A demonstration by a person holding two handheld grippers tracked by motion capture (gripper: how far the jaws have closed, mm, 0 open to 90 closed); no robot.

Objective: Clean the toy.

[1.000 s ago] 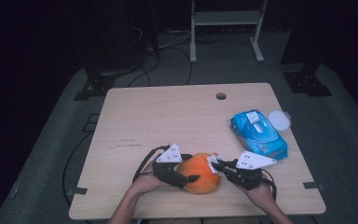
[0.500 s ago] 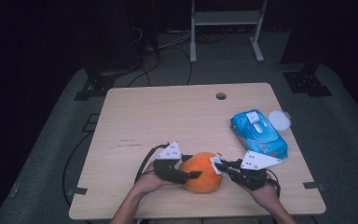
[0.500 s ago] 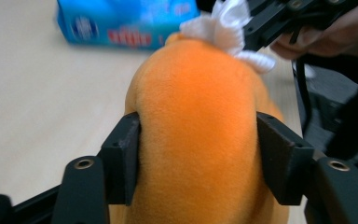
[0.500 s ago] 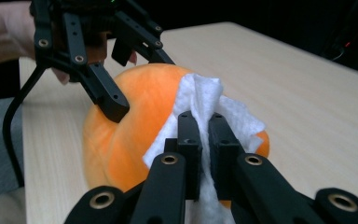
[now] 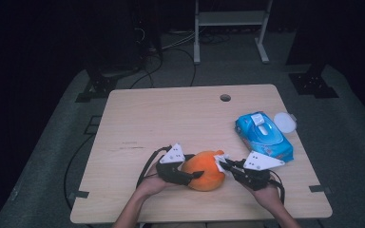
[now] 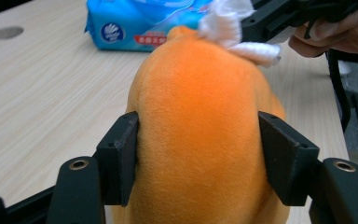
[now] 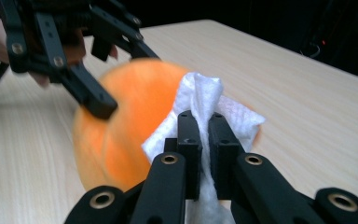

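Observation:
An orange plush toy [image 5: 206, 171] lies near the table's front edge, between both grippers. My left gripper [image 5: 191, 172] comes in from the left and is shut on it. In the left gripper view both pads press into the toy's [image 6: 200, 140] sides; the jaws have just been opening a little with the toy still between them. My right gripper [image 5: 223, 165] is shut on a crumpled white wipe [image 7: 200, 93], held against the toy's [image 7: 121, 126] right side. The wipe [image 6: 228, 23] also rests on the toy's far end in the left gripper view.
A blue pack of wet wipes [image 5: 264, 135] lies at the table's right side, with a round white lid [image 5: 284, 122] beside it. The wooden table [image 5: 171, 118] has a cable hole [image 5: 225, 98] near its far edge. Cables trail from both grippers.
Both hands stay about where they were. The left gripper's jaws have tightened around the orange toy, and the wipe remains pressed to the toy's right side.

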